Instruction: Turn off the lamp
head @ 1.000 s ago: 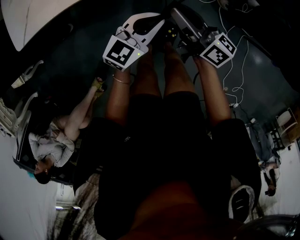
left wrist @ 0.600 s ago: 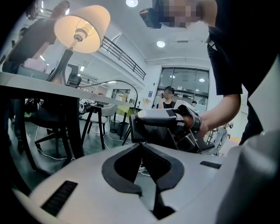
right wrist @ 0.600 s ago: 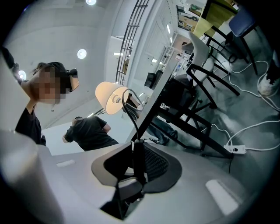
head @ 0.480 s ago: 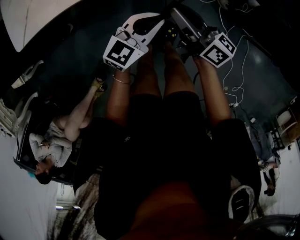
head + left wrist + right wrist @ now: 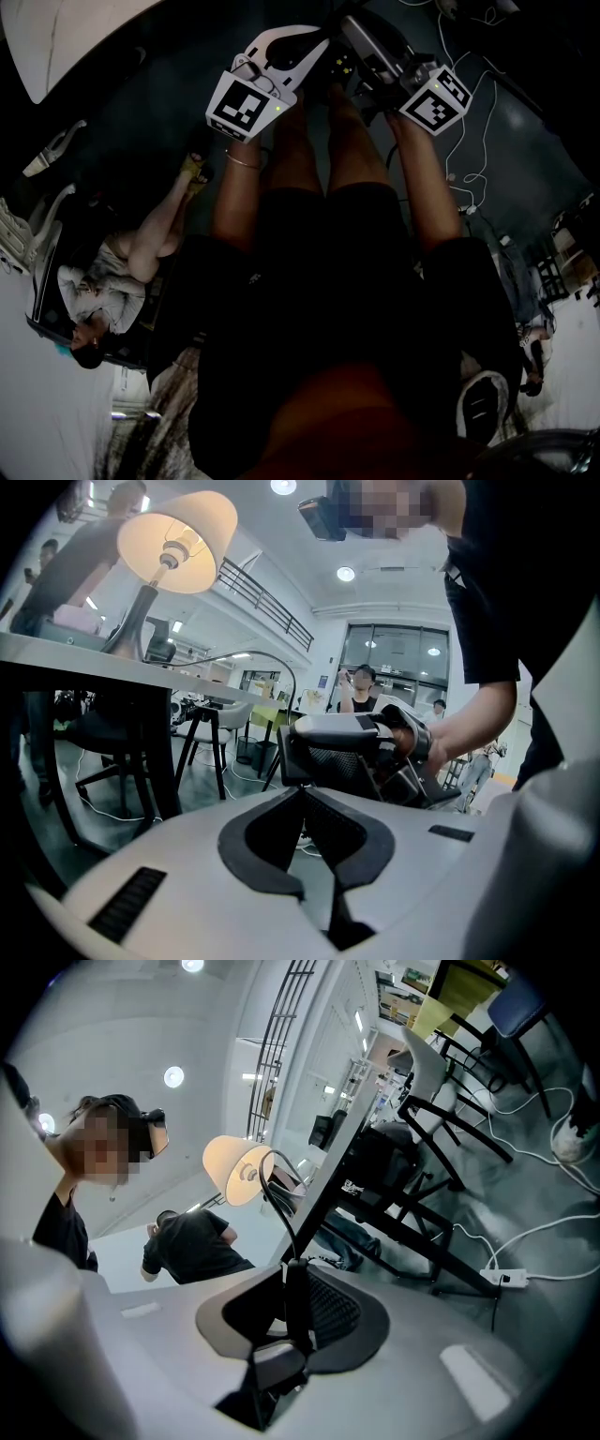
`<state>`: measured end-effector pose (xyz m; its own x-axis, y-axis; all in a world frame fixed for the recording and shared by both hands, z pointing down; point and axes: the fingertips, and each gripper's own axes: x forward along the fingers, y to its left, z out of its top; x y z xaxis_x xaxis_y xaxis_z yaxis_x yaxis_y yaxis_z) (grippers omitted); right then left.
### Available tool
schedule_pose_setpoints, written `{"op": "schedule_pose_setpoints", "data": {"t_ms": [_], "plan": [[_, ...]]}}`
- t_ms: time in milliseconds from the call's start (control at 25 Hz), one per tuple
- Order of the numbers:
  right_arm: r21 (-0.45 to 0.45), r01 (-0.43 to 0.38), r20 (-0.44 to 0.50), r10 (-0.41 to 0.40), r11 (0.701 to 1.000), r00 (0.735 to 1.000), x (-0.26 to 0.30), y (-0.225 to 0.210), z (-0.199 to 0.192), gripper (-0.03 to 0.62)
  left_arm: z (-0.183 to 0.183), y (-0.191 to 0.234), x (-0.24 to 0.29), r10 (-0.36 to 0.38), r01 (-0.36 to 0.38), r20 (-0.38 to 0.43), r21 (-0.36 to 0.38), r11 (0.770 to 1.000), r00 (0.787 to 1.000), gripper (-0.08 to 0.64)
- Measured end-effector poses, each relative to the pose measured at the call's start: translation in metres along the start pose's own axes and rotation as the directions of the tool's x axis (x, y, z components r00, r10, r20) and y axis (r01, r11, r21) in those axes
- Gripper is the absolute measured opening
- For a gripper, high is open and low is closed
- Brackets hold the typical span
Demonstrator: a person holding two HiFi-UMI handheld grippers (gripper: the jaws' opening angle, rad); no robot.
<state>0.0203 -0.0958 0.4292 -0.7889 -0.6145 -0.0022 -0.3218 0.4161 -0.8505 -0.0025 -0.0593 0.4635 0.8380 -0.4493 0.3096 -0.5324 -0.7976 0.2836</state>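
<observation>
Holding a thin black cord (image 5: pixel 276 1215) in the right claw (image 5: pixel 294 1267), clenched on it at the very tips. Nothing in the left claw (image 5: pixel 304 791), pinched shut on itself. Can see the lamp (image 5: pixel 178 532) up and to the left ahead of the left claw, lit, standing on a table (image 5: pixel 56 647); from the right claw, up ahead, seemingly at the far end of the cord. Not switched off yet, judging by the glowing shade. Cannot find a switch anywhere along the visible cord. Likely to go wrong with a hard pull: would drag the lamp toward the table edge or tip it over, being tethered to the claw by that cord. Might also lose the cord out of so thin a pinch and have to fish for it again low down under the table. Safer to feel along the slack and avoid any tug
</observation>
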Motion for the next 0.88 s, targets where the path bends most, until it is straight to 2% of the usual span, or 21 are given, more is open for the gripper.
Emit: {"op": "schedule_pose_setpoints", "data": {"t_ms": [880], "plan": [[0.016, 0.014, 0.002, -0.014, 1.0, 1.0, -0.0018, -0.0044, -0.0015, 0.058, -0.0041, 0.0002, 0.0015, -0.002, 0.002, -0.005, -0.005, 1.0, 1.0, 0.023]]}}
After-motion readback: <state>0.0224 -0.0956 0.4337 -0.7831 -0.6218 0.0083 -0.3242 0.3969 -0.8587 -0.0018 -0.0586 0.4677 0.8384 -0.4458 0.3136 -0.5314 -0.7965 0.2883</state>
